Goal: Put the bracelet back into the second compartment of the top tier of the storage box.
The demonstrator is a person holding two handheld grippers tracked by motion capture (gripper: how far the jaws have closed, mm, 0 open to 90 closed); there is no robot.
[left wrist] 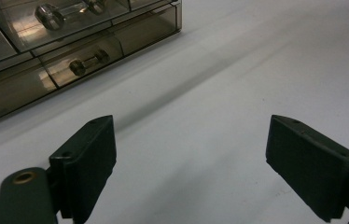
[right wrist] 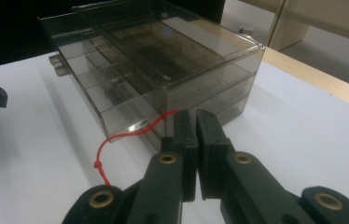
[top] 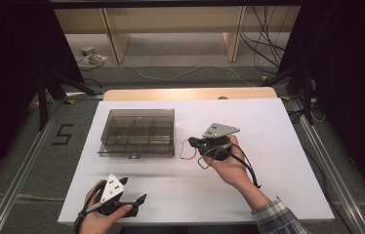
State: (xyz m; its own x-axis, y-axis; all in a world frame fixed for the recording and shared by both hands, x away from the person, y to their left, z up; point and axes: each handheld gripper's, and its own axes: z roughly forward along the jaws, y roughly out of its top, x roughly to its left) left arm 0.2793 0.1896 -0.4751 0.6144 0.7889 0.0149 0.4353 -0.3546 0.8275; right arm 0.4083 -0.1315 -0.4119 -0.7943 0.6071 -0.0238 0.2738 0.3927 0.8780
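At about seven o'clock on the white table (top: 278,126) I have my left gripper (top: 134,192) resting low near the front edge, its jaws spread wide with nothing but bare tabletop between them. From its own camera the smoky drawer box (left wrist: 60,51) lies off at ten o'clock, the small knob handles of its drawers facing me.

In the high view that drawer box (top: 139,131) sits left of centre on the table, well apart from the left gripper.

At three o'clock of the box, just beside its near right corner, my right gripper (top: 193,142) is held above the table in my hand (top: 229,168). Its jaws are pressed together on the end of a thin red string (right wrist: 130,133). The string curves off to nine o'clock of the jaws and hangs down in a loop with a small knot.
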